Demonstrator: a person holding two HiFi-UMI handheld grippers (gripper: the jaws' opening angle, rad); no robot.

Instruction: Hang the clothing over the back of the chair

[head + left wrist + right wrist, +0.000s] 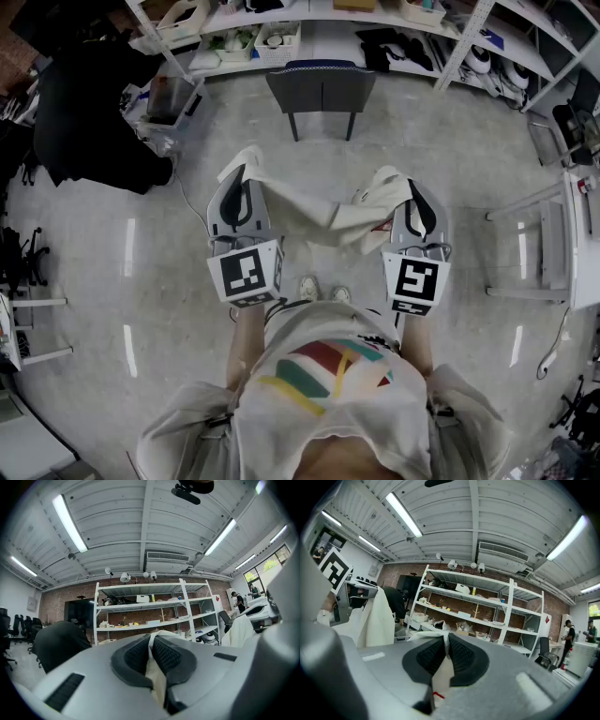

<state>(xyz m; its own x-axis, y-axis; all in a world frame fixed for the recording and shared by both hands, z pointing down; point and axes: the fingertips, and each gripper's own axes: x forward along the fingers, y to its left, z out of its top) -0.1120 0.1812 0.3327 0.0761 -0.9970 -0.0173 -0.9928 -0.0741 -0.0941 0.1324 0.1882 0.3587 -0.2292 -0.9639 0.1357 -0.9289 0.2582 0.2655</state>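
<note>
Cream garment (314, 217): slung in the air between left tool (238, 187) and right tool (414, 195), each clamped tight on one edge. Grey chair (321, 89): ahead, before white shelving (525, 47), well apart.

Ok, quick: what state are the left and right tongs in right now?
Left tongs: shut on the cream clothing.
Right tongs: shut on the cream clothing too.

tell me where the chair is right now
In the head view the chair stands at top centre, on the floor just before the white shelving, beyond the cream clothing held stretched between the left gripper and right gripper.
</note>
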